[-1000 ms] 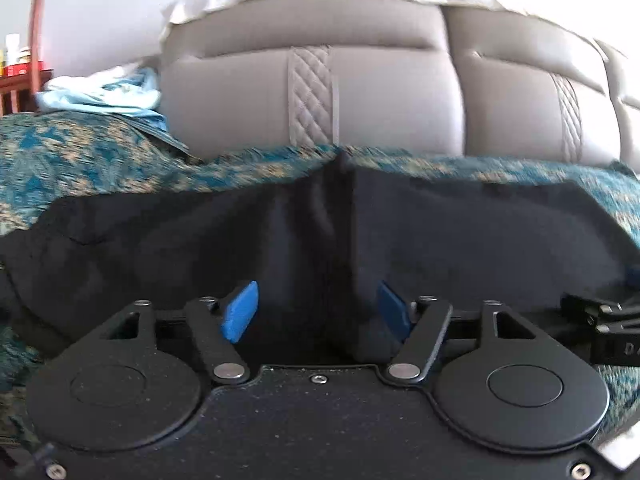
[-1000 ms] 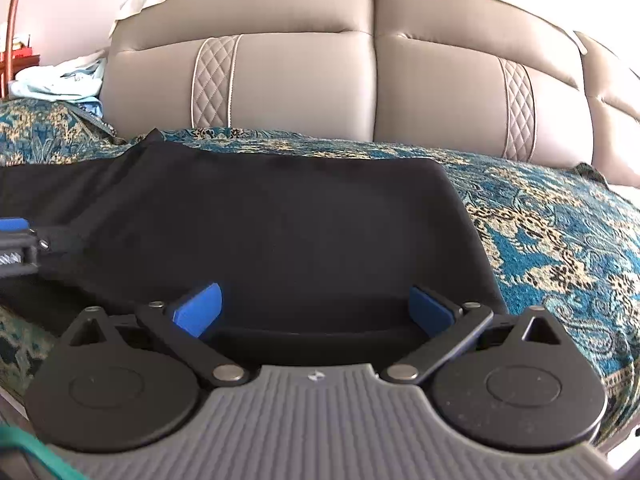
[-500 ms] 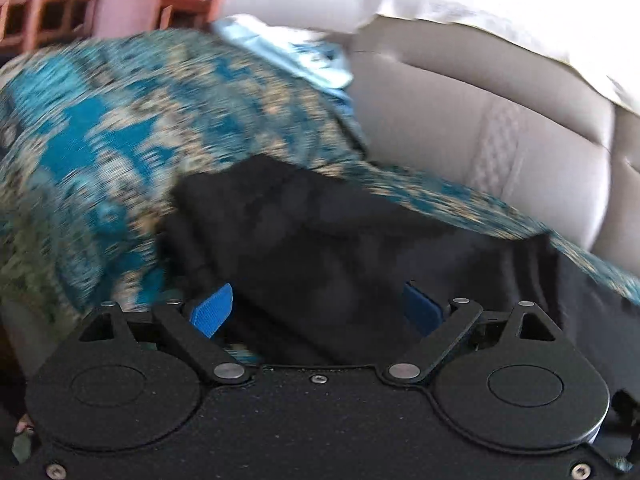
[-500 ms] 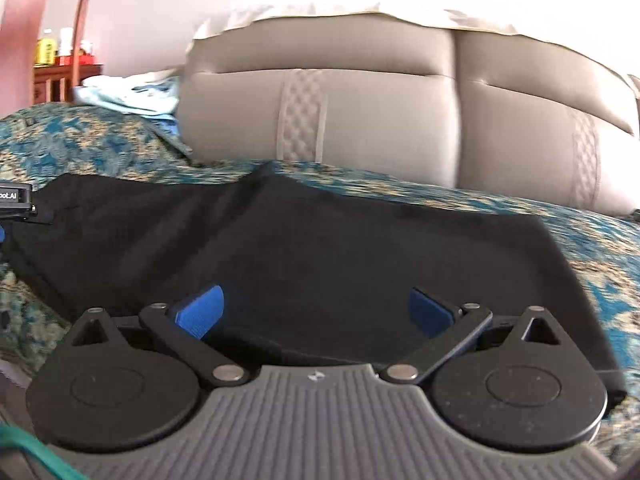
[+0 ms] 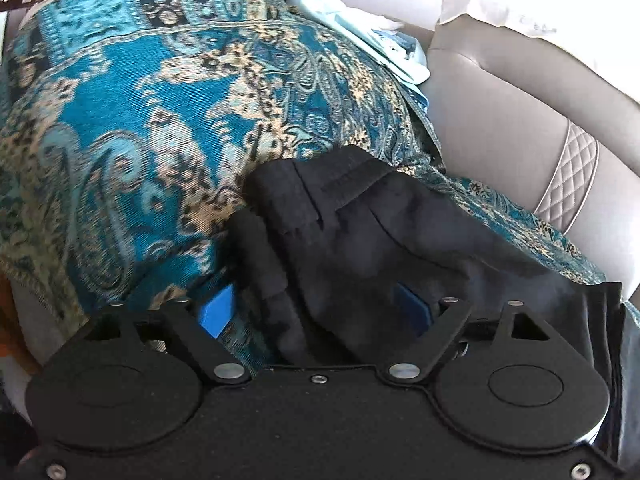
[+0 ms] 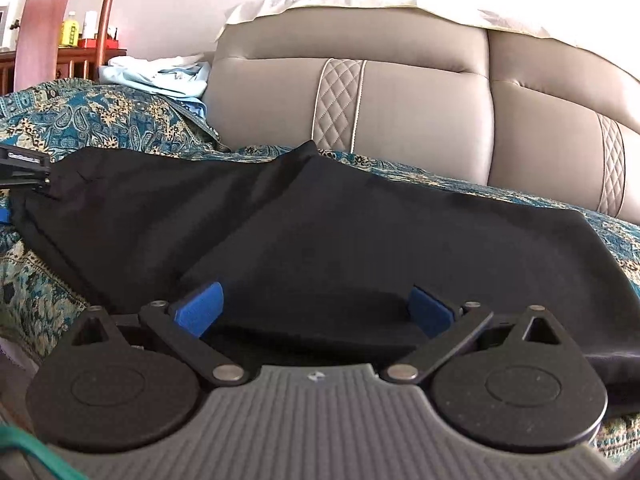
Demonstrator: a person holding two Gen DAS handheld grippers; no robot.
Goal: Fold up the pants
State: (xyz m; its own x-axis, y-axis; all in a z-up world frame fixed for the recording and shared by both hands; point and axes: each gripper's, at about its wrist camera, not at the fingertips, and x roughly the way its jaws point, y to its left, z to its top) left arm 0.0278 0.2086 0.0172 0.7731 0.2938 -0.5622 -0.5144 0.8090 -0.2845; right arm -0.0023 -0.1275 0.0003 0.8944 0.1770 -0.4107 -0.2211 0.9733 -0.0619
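Black pants point(image 6: 360, 232) lie spread across the teal patterned sofa cover point(image 6: 100, 120). In the left wrist view their waistband end point(image 5: 328, 200) is bunched near the covered armrest. My left gripper point(image 5: 316, 312) is open, its blue pads on either side of the bunched cloth near the waistband. It also shows at the left edge of the right wrist view point(image 6: 20, 172). My right gripper point(image 6: 316, 308) is open wide, with the near edge of the pants lying between its blue pads.
A grey leather sofa backrest point(image 6: 400, 100) rises behind the pants. Light blue clothing point(image 6: 160, 76) lies on the armrest at the left. A wooden post and shelf with bottles point(image 6: 76, 32) stand at the far left.
My left gripper has swung left along the pants to the waistband end by the armrest and opened wider. My right gripper has shifted left along the near edge, still open.
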